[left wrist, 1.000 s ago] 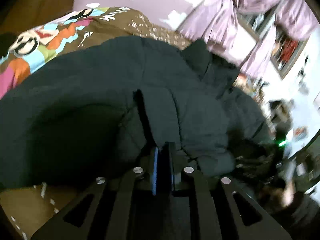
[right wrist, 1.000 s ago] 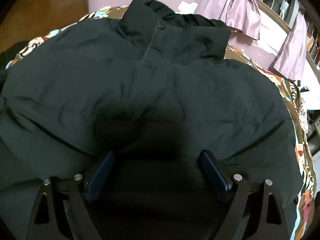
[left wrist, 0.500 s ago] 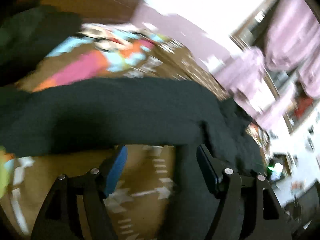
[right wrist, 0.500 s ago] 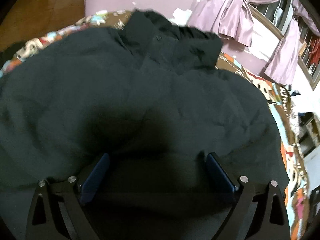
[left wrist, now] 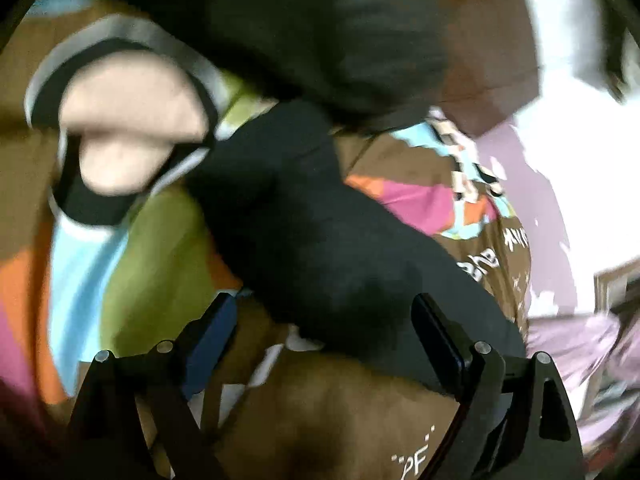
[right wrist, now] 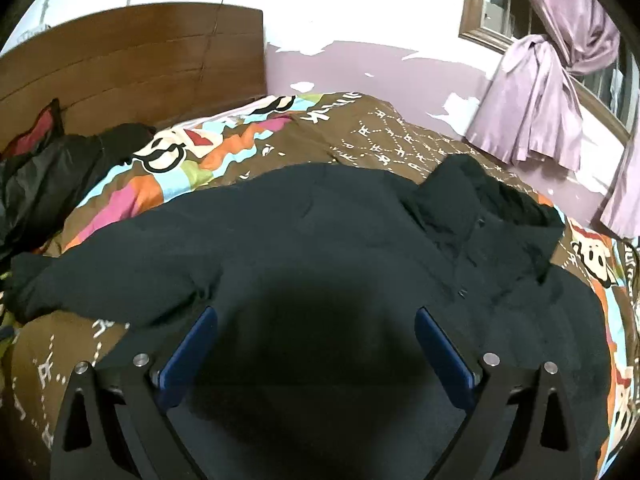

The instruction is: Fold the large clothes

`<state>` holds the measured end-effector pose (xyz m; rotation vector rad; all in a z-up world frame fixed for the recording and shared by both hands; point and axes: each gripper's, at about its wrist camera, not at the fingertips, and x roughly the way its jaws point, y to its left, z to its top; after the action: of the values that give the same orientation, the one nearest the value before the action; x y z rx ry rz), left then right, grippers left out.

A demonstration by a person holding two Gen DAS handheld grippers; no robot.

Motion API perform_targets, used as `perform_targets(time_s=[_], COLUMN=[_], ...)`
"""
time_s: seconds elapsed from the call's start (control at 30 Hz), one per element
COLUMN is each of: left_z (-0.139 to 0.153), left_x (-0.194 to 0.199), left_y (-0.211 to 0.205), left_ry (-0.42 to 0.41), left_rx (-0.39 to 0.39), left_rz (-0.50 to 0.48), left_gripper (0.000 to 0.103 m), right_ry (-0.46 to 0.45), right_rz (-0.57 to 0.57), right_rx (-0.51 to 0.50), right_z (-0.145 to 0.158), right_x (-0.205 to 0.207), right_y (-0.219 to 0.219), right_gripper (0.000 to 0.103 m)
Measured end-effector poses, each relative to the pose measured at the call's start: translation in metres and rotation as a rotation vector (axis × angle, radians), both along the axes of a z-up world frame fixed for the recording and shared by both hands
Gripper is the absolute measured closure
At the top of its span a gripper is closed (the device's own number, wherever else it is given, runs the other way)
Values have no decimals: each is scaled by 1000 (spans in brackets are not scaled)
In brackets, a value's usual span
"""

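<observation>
A large black padded jacket [right wrist: 320, 240] lies spread on the patterned bedspread [right wrist: 360, 132]. Its collar [right wrist: 480, 208] points to the far right and one sleeve [right wrist: 100, 280] sticks out to the left. My right gripper [right wrist: 316, 344] hovers above the jacket's body, open, nothing between its fingers. The left wrist view is blurred. There the black sleeve [left wrist: 320, 240] runs diagonally over the bedspread [left wrist: 152, 260]. My left gripper [left wrist: 324, 332] is opening, its jaws wide. The sleeve's near part lies between the fingers, and the pads do not press on it.
A wooden headboard [right wrist: 132, 60] stands at the far left. A heap of other dark clothes [right wrist: 48, 176] lies in front of it. Purple curtains [right wrist: 540, 92] hang by a window at the right. More dark cloth [left wrist: 320, 20] fills the top of the left wrist view.
My left gripper was shut on jacket fabric; it has let go, opened wide, rolled and swung over to the sleeve. My right gripper has pulled back and up and opened slightly wider.
</observation>
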<state>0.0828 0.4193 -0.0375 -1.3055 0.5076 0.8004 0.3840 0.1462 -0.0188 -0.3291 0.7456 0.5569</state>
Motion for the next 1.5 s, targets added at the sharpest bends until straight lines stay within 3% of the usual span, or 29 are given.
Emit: perform_targets(time_s=[0.1, 0.2, 0.4, 0.43, 0.47, 0.57, 0.73, 0.87, 0.97, 1.07, 1.2, 1.27, 1.33, 1.5], left_z=[-20, -21, -24, -25, -25, -26, -19, 1, 24, 55, 107, 128, 143, 172], left_x=[-10, -11, -7, -5, -4, 2, -4, -3, 5, 11, 17, 22, 32, 69], left_y=[16, 26, 30, 29, 29, 32, 30, 22, 9, -9, -48, -68, -87, -138], left_ry=[-25, -50, -76, -89, -105, -97, -114, -98, -107, -162, -236, -253, -272, -336], left_rx=[-111, -119, -112, -113, -116, -108, -72, 39, 177, 360, 671, 779, 836, 877], left_rz=[66, 85, 39, 29, 18, -16, -15, -33, -85, -181, -319, -384, -454, -649], left_gripper=[18, 18, 18, 22, 38, 67, 90, 98, 99, 99, 100, 100, 100, 100], right_ry=[32, 90, 156, 163, 168, 179, 213, 239, 220, 197, 213, 214, 191, 133], right_rz=[-53, -127, -131, -133, -134, -128, -119, -124, -120, -114, -92, -80, -85, -123], right_rx=[5, 23, 2, 7, 14, 38, 25, -25, -45, -44, -58, -62, -54, -1], right_z=[-9, -22, -55, -59, -62, -64, -60, -45, -23, 11, 54, 77, 101, 136], right_x=[13, 29, 37, 38, 39, 39, 36, 32, 26, 19, 9, 2, -7, -17], right_y=[6, 4, 11, 11, 11, 7, 2, 1, -1, -8, -20, -30, -46, -93], right_gripper=[3, 3, 0, 0, 0, 0, 0, 0, 0, 0, 0, 0, 0, 0])
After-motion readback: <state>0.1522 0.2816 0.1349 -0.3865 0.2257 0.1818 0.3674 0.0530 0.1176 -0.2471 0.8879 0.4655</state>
